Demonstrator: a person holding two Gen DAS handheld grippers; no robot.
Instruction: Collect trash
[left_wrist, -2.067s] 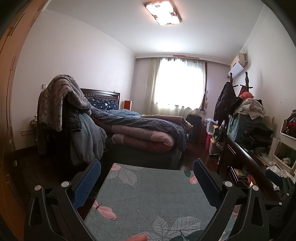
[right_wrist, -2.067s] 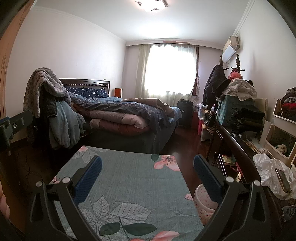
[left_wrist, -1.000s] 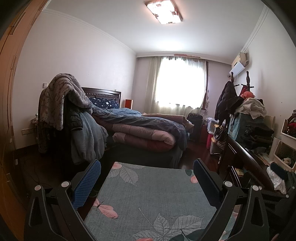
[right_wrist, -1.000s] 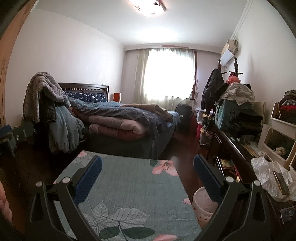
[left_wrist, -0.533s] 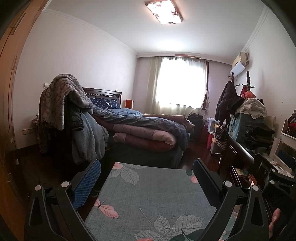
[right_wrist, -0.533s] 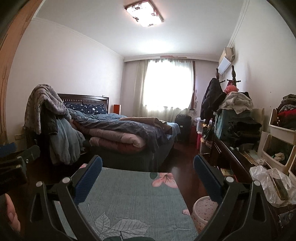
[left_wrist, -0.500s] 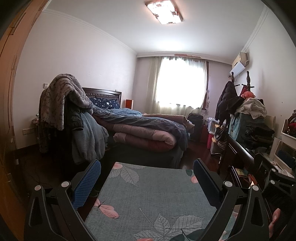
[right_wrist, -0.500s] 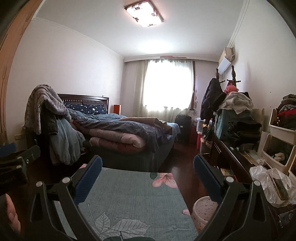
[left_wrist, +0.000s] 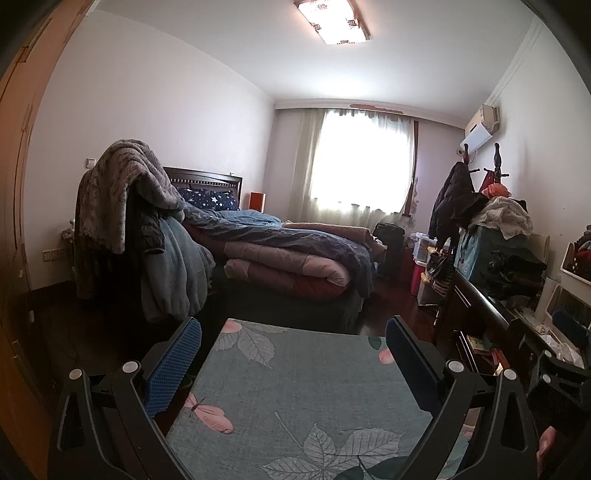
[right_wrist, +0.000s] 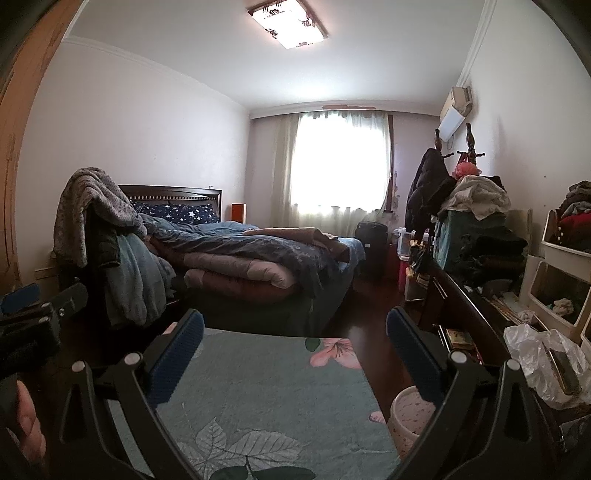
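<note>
Both tools, left tool (left_wrist: 291, 347) and right tool (right_wrist: 295, 336), gape empty. The crumpled clear plastic bag (right_wrist: 535, 354) on the dark wooden counter (right_wrist: 476, 321) looks light and slippery, possibly holding something; pinch a bunched fold.

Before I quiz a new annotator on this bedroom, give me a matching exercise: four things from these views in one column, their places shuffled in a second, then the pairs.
Things:
1. grey blanket
2. white plastic bag
3. pink bin
4. air conditioner

Places:
A. high on the right wall
B. on the floor beside the floral cloth
C. draped over clothes left of the bed
D. on the cluttered dark desk at right

Pairs: 1-C, 2-D, 3-B, 4-A
</note>
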